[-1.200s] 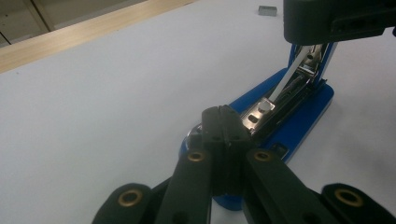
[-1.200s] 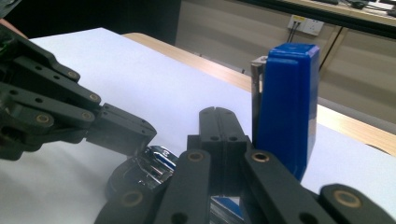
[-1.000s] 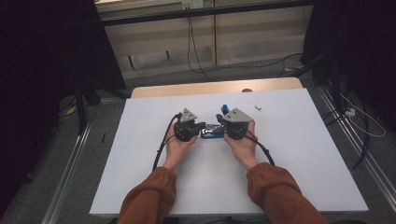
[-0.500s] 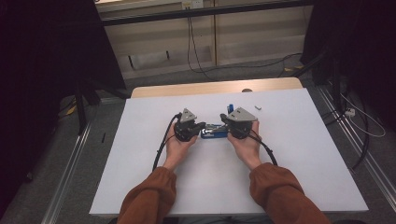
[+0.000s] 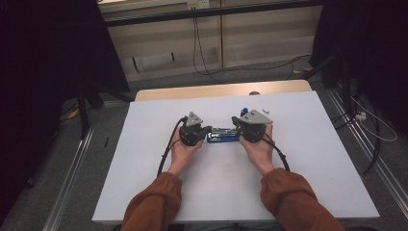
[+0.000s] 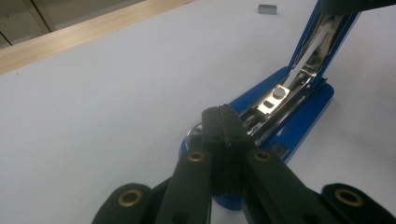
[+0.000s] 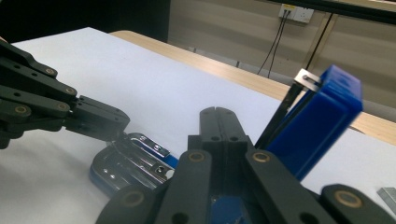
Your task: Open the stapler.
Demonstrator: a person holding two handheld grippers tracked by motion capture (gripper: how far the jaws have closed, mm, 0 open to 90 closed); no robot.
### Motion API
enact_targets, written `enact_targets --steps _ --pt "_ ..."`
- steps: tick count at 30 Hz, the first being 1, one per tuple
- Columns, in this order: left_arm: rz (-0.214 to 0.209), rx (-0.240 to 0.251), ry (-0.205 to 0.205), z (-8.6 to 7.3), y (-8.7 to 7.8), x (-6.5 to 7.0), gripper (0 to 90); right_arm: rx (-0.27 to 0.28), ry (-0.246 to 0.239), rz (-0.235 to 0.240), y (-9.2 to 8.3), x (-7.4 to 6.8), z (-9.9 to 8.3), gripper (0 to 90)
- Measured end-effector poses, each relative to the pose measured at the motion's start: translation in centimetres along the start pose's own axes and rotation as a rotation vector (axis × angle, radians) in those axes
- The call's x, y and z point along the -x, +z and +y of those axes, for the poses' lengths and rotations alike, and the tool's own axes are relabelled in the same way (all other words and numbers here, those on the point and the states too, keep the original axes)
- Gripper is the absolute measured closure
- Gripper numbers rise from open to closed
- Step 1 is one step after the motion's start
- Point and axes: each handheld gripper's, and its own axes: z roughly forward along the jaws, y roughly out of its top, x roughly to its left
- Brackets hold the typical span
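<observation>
A blue stapler (image 5: 222, 135) lies on the white table (image 5: 144, 159) between my two grippers, hinged wide open. In the left gripper view its blue base (image 6: 299, 126) and bare metal staple channel run away from me, and the lid (image 6: 327, 32) stands up at the far end. My left gripper (image 6: 223, 112) is shut, its tips resting on the stapler's near metal end. My right gripper (image 7: 218, 114) is also shut with nothing between its jaws, close beside the raised blue lid (image 7: 317, 116). The left gripper (image 7: 107, 119) touches the chrome end (image 7: 126, 163) opposite.
A small strip of staples (image 6: 267, 8) lies on the table beyond the stapler, also seen as a strip of staples (image 7: 387, 193) at the right. A wooden table edge (image 5: 221, 90) runs along the back. Cables (image 5: 168, 149) trail from both grippers toward the person's sleeves.
The right gripper and the raised blue lid beside it have drifted slightly to the right. The left gripper has stayed where it was.
</observation>
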Motion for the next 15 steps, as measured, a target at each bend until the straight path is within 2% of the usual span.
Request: enact_targets --steps 9,12,15 --pt "-0.002 0.001 0.002 0.0 0.0 -0.1 90.0 -0.013 0.033 -0.026 -0.6 1.3 -0.5 90.0" --pt "-0.005 0.002 -0.002 0.0 0.0 -0.1 90.0 -0.004 0.058 -0.006 -0.8 1.9 -0.9 90.0" --pt "-0.009 0.003 -0.005 0.0 0.0 -0.1 90.0 -0.009 0.046 -0.012 -1.2 2.3 -1.0 90.0"
